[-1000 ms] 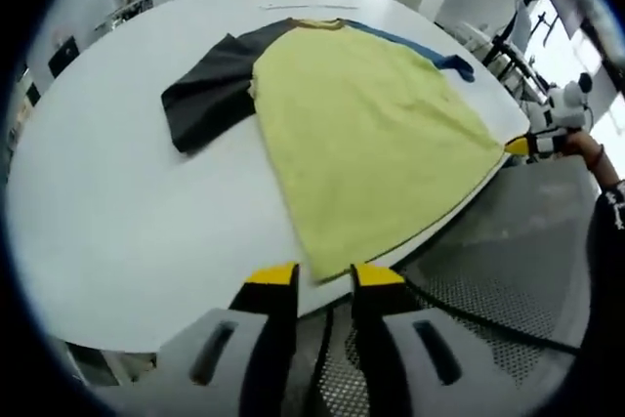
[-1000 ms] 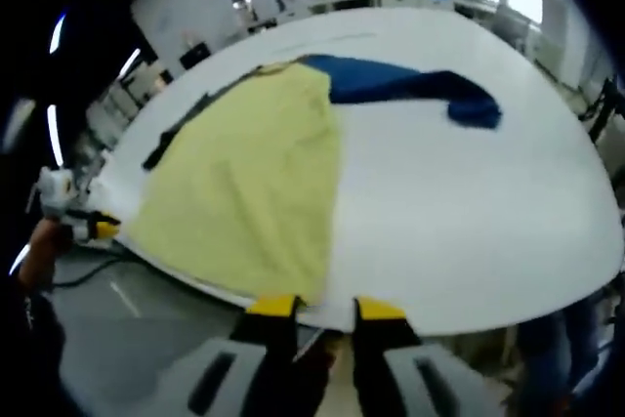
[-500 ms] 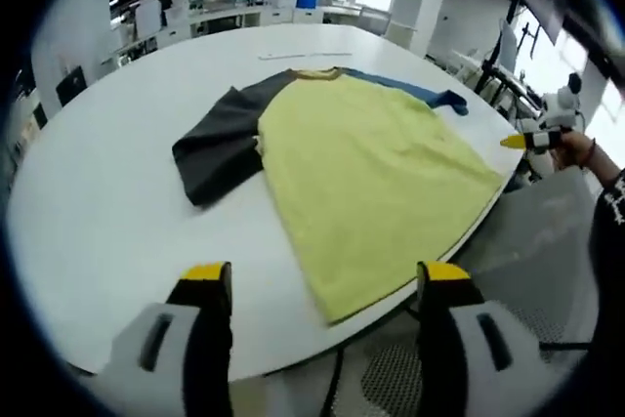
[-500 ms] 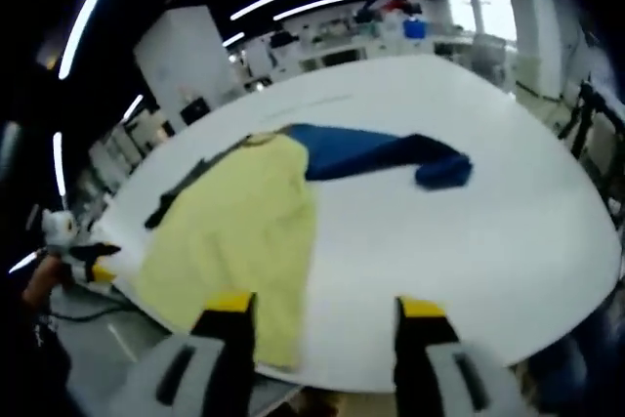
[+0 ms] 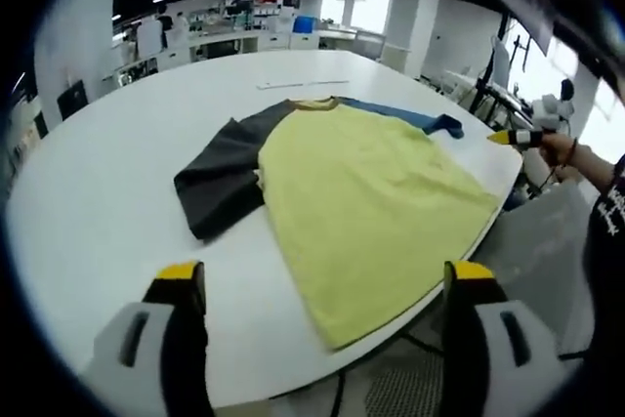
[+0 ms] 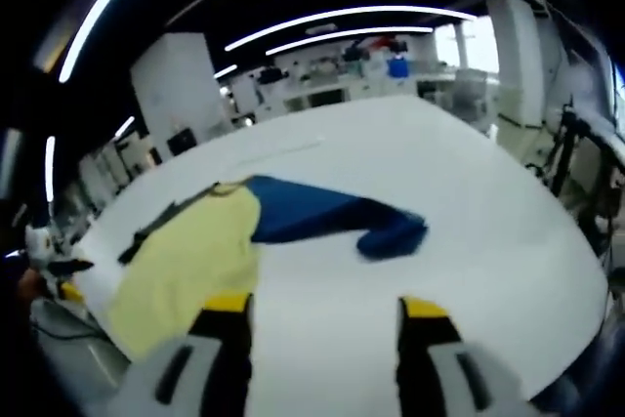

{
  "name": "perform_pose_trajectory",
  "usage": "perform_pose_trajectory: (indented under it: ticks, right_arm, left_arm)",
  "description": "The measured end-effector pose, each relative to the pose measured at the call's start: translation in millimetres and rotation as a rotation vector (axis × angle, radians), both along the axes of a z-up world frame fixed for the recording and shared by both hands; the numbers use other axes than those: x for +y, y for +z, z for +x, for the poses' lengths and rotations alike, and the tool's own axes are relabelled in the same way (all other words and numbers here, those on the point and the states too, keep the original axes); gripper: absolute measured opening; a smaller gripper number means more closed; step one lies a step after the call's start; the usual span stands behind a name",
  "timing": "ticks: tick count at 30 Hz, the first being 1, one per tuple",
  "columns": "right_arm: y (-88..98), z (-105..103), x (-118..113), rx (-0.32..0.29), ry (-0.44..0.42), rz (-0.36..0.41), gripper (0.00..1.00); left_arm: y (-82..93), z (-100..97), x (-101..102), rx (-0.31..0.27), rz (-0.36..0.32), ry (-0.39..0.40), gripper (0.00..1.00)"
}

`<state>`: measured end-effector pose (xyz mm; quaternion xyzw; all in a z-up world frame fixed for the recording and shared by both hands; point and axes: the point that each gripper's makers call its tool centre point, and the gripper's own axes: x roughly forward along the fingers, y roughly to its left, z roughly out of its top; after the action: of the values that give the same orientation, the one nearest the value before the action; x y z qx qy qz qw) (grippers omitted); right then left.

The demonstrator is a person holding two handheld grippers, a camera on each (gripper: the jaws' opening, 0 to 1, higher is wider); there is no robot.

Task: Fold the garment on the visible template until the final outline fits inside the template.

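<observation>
Ahead of both wide-open, empty tongs (image 5: 317,285) (image 6: 317,308), yellow garment (image 5: 366,192) flat on white table (image 5: 88,202).

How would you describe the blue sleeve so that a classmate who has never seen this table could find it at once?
Start at the big white table and find the shirt with the yellow body lying flat on it. The blue sleeve stretches from the collar, its cuff end bunched; the other sleeve is dark grey.
</observation>
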<state>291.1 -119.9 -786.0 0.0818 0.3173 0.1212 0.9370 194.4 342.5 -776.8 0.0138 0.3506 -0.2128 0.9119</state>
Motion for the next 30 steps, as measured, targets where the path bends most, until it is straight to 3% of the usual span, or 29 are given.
perform_pose_trajectory:
  ticks: [5, 7, 10, 21, 30]
  right_arm:
    - [-2.6, 21, -16, -0.017, -0.025, -0.027, 0.53]
    - [-1.8, 30, -17, -0.015, -0.062, 0.041, 0.51]
    - [-8.3, 40, -25, -0.007, -0.064, -0.009, 0.48]
    - [-29.1, 62, -47, 0.035, -0.118, -0.055, 0.36]
    - [-48.1, 78, -62, 0.071, -0.148, -0.086, 0.26]
  left_arm:
    - [1.5, 4.4, -2, -0.001, -0.002, -0.005, 0.99]
    - [2.0, 6.1, -2, -0.005, -0.002, -0.007, 0.99]
    - [3.3, 9.8, -4, -0.018, -0.013, -0.009, 0.99]
    - [7.1, 15.5, -4, -0.046, -0.026, -0.011, 0.98]
    - [5.9, 19.5, 1, -0.037, -0.012, 0.012, 0.95]
